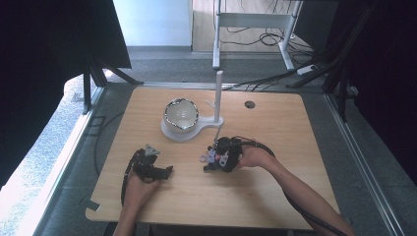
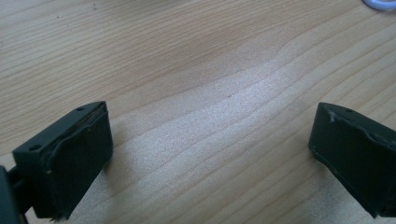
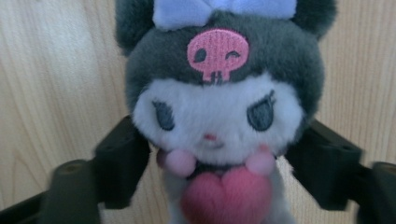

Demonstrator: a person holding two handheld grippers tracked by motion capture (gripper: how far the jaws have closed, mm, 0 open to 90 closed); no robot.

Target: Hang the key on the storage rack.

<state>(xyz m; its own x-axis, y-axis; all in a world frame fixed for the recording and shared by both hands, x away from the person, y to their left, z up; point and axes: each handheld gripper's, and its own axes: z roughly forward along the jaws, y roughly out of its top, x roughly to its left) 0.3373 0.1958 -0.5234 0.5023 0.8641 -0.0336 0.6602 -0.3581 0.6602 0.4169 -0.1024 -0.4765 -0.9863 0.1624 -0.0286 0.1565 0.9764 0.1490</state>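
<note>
The wooden counter [image 1: 275,177] stands on a grey floor, with a white frame and loose cables behind it. At its far middle a white stand [image 1: 216,105] carries a pale bowl [image 1: 181,114]. The left claw [image 2: 210,154] rests released over bare wood. The right claw [image 3: 215,163] is clenched on a small plush toy [image 3: 217,116] at the counter's middle, pads against both sides of its head. In the right gripper view the toy's long axis runs up and down, head uppermost, legs cut off below.
</note>
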